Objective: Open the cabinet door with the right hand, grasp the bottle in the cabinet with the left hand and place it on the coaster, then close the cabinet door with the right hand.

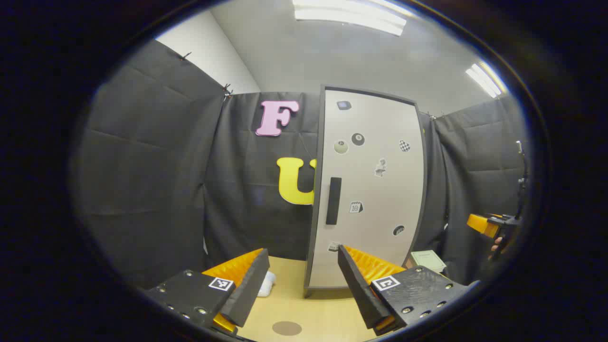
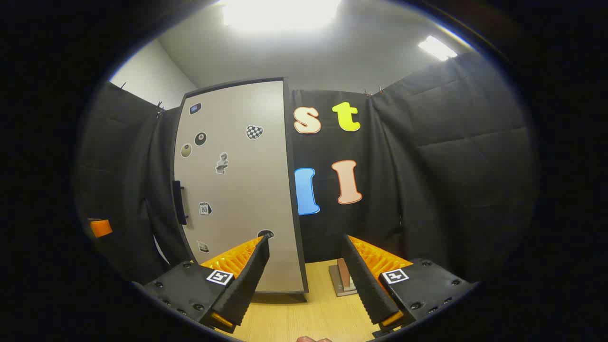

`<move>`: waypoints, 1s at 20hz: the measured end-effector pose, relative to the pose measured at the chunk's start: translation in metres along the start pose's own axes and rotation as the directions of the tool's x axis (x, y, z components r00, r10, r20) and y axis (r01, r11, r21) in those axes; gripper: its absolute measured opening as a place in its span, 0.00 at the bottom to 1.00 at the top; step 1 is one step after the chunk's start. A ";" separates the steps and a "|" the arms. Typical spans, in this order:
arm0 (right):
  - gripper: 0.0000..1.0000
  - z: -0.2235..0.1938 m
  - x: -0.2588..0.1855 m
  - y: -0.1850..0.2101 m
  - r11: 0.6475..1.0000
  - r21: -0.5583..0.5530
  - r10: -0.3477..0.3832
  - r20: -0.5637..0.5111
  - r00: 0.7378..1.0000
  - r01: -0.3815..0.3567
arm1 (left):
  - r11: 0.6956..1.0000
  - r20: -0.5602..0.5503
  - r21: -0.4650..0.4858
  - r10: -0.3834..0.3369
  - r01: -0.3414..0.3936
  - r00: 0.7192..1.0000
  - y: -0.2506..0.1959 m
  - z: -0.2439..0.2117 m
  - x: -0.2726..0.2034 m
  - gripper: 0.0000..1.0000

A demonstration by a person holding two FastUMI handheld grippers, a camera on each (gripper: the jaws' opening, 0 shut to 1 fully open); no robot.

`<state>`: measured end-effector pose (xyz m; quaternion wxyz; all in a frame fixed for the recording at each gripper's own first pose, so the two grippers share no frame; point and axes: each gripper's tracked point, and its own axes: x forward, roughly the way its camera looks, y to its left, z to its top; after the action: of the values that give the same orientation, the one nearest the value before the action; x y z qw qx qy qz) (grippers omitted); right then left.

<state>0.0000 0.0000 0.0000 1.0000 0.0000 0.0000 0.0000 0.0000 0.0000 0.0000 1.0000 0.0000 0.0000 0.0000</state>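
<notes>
Cabinet door (image 1: 370, 190) is closed; both claws gape, holding nothing.

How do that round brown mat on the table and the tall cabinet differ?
The coaster lies flat on the table; the cabinet stands upright. The coaster is a small plain brown disc; the cabinet is tall and pale, with stickers and a dark handle on its closed door. Both rest on the same wooden tabletop.

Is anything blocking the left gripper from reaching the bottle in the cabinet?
Yes. The closed cabinet door stands between the open left gripper and the cabinet's inside; its handle is untouched.
</notes>
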 end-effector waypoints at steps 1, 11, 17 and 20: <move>0.98 -0.001 0.001 0.000 1.000 0.001 0.006 -0.006 1.000 -0.006 | 1.000 -0.007 -0.001 0.003 -0.003 1.000 -0.002 -0.003 0.000 0.88; 0.98 0.000 0.007 0.009 0.999 0.009 0.042 -0.014 0.999 -0.042 | 1.000 -0.008 0.016 -0.014 0.014 1.000 -0.014 -0.002 0.005 0.89; 0.98 0.008 0.016 0.018 0.999 0.003 0.046 -0.007 0.999 -0.046 | 1.000 -0.006 0.028 -0.001 0.002 1.000 -0.004 -0.003 0.012 0.88; 0.98 0.010 0.022 0.029 0.998 0.009 0.058 -0.020 0.998 -0.058 | 1.000 -0.006 0.023 0.011 -0.011 1.000 0.008 -0.007 0.010 0.90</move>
<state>0.0216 0.0293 0.0097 0.9995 0.0042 0.0104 0.0290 0.0104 0.0080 -0.0070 0.9999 0.0115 0.0032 0.0056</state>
